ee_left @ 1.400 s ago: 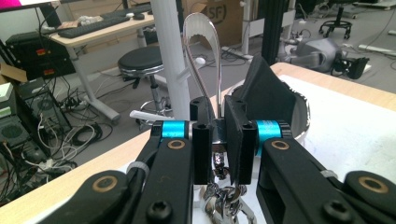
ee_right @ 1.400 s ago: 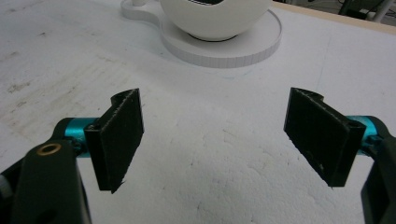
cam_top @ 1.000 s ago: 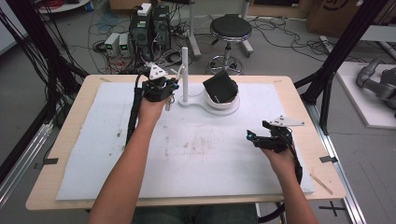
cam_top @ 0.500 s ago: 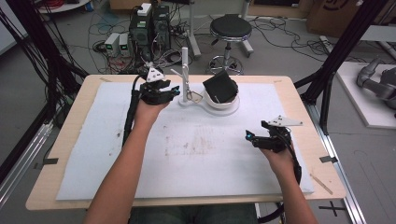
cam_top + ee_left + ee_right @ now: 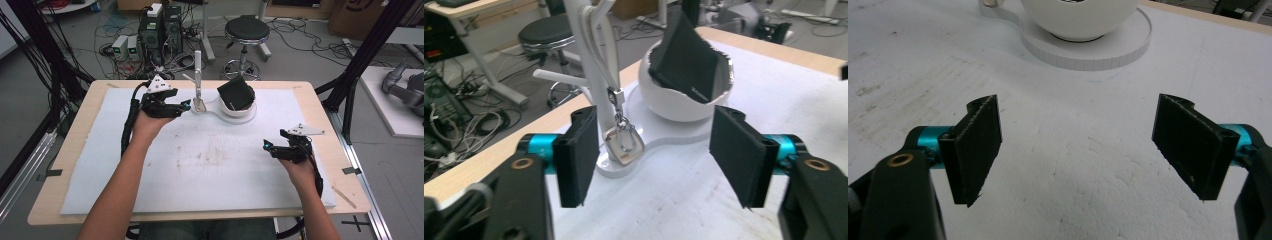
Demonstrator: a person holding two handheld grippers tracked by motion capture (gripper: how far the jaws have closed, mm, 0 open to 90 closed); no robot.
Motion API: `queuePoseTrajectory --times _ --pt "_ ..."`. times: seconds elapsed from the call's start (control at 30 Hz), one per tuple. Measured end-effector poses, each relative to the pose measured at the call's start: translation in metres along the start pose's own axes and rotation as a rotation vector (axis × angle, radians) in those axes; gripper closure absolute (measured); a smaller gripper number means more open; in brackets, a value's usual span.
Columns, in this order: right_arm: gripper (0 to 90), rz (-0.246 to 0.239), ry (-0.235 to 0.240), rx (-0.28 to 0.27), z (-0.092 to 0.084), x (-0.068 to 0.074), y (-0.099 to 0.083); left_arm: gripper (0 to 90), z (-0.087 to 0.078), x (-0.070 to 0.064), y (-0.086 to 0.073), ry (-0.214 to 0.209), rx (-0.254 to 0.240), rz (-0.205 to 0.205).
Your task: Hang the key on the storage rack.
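Note:
A white stand (image 5: 197,75) rises from a flat white base (image 5: 210,111) at the back of the table. A white strap with a metal clip and a square key fob (image 5: 622,143) hangs from the stand, and the fob rests against the base. Beside it, a white bowl (image 5: 240,109) holds a black folded thing (image 5: 236,92) standing on edge. My left gripper (image 5: 182,106) points at the stand; its jaws have just been opening and nothing is between them. The fob hangs free just beyond its left pad (image 5: 576,155). My right gripper (image 5: 268,147) stands open over the white mat, holding nothing.
A white foam mat (image 5: 200,165) covers most of the wooden table (image 5: 320,107). Behind the table are a black stool (image 5: 246,30), computer boxes (image 5: 160,27) and loose cables on the floor. Black frame posts (image 5: 360,65) stand at both sides.
The left gripper's jaws, shut at the stand a second ago, now stand wide apart. The left hand has drawn back a little to the left. The right hand has kept still.

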State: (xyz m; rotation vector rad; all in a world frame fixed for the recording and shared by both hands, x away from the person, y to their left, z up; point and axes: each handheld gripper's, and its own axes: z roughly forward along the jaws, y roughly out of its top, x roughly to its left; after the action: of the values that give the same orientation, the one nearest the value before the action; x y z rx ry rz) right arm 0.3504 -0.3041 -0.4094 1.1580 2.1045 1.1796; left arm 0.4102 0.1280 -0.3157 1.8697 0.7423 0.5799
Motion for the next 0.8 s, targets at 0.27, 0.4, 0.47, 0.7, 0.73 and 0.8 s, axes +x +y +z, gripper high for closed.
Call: queuePoseTrajectory --times 0.27,0.4,0.47,0.7,0.73,0.8 --pt "20.1 0.004 0.003 0.005 0.0 0.001 0.0 30.0 -0.019 -0.002 -0.013 -0.01 -0.013 -0.001" --pt "20.1 0.004 0.003 0.006 0.0 0.0 0.0 27.8 -0.03 -0.006 -0.021 -0.027 -0.013 -0.001" --pt "20.1 0.006 0.003 0.007 0.0 0.0 0.0 27.6 -0.035 -0.009 -0.026 -0.029 -0.017 0.005" --pt "20.1 0.003 0.002 0.007 0.0 0.001 0.0 25.5 -0.047 -0.013 -0.052 -0.054 0.003 -0.007" --pt "20.1 0.003 0.003 0.006 0.0 0.001 0.0 25.5 -0.048 -0.014 -0.056 -0.052 0.014 -0.009" --pt "20.1 0.006 0.002 0.005 0.0 0.001 0.0 25.5 -0.05 -0.015 -0.065 -0.05 0.024 -0.014"
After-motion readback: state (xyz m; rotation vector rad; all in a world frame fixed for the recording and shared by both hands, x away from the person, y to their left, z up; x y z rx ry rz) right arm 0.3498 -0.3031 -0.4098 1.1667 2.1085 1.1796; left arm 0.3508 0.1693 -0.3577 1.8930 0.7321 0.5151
